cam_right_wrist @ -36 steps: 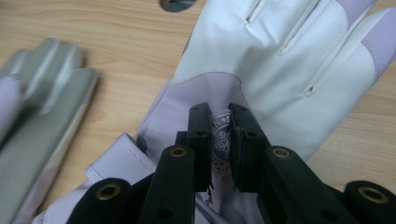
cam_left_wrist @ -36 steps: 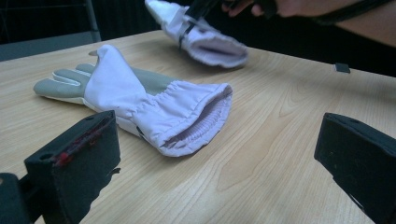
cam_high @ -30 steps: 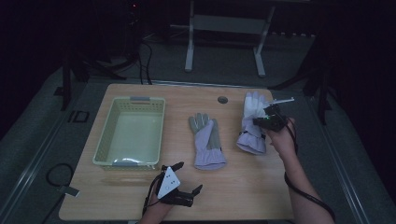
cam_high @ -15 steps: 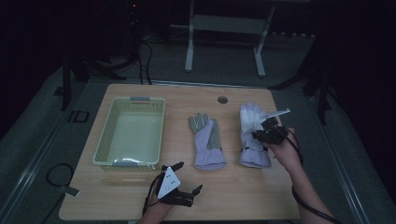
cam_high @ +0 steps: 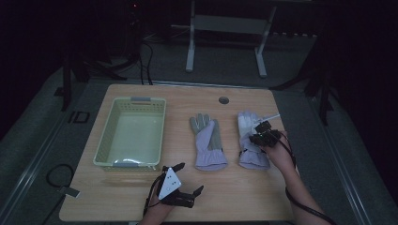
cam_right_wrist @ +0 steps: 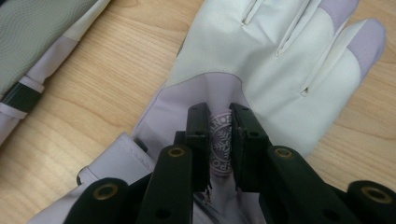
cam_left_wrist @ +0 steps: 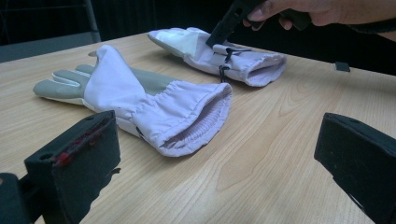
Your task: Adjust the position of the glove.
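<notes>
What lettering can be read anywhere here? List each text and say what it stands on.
"ANO": part of a ring of letters around a snowflake emblem on the patch of the right-hand glove, seen between the right gripper jaws; the other letters are cut off or too blurred to read.
"ID": what seems to be floor lettering left of the table, dim and uncertain.

The high view looks forward and down on the whole table (cam_high: pixel 234 197) from afar. The left gripper view sits low, facing level across both gloves (cam_left_wrist: pixel 154 100); the right gripper view looks straight down, close, on the right glove (cam_right_wrist: pixel 261 60).
</notes>
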